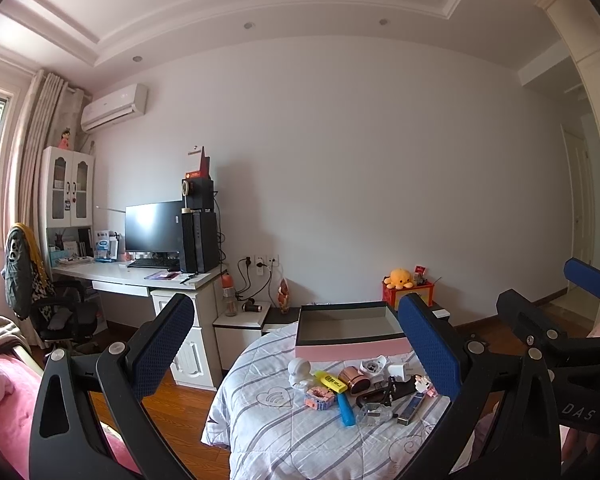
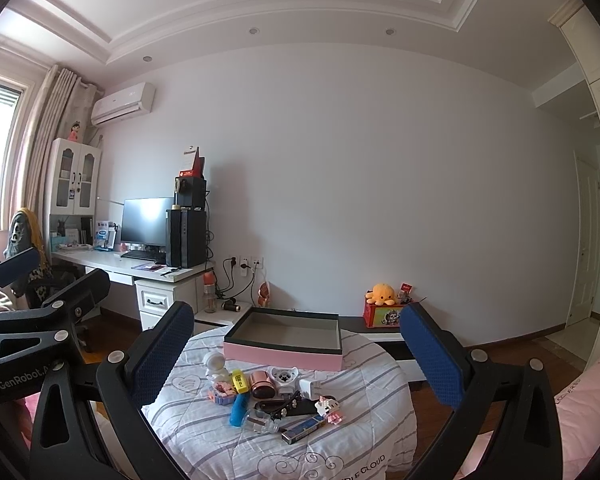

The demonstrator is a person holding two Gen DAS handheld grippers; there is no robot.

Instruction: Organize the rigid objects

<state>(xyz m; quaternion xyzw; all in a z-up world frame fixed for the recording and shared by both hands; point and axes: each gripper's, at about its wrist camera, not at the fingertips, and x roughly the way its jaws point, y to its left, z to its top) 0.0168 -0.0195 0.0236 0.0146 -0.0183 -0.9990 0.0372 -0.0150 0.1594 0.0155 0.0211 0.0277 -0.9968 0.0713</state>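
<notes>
An empty pink box (image 1: 350, 347) (image 2: 283, 355) with a dark rim stands open at the far side of the striped quilt (image 1: 276, 444) (image 2: 204, 440). In front of it lies a pile of small items: a white astronaut figure (image 1: 300, 372), a yellow highlighter (image 2: 240, 381), a rose-gold speaker (image 1: 355, 380), a white charger (image 2: 310, 388) and a blue tube (image 1: 346, 410). My left gripper (image 1: 296, 304) (image 2: 56, 276) and right gripper (image 2: 296, 310) (image 1: 548, 300) hover side by side short of the pile. Both are open and hold nothing.
A white desk (image 1: 140, 276) with a monitor and a black computer tower stands at the left, an office chair (image 1: 64, 316) beside it. An orange plush octopus (image 2: 382, 294) sits on a red box by the wall. Wooden floor shows around the quilt.
</notes>
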